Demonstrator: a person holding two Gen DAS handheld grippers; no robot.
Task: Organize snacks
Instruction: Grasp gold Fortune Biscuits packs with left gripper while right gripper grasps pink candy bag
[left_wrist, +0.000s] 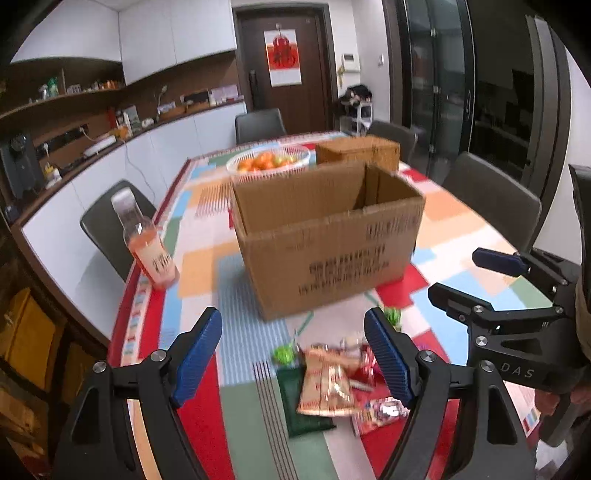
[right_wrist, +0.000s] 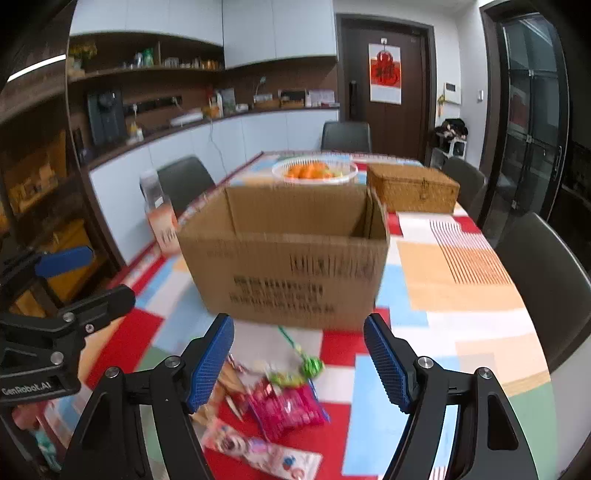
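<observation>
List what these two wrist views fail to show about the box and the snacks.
- Cardboard box floor: hidden by its own front wall in both views.
- Box print: motion-blurred, unreadable.
- Snack packets: blurred; the left gripper finger covers some in the left view.
- Bottle label: blurred.
- Wicker case: lid closed, contents hidden.

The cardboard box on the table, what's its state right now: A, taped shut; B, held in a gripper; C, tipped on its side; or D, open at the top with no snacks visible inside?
D: the cardboard box stands upright with its top open and only bare inner walls showing, while the snack packets lie on the table in front of it, and both grippers are open.
</observation>
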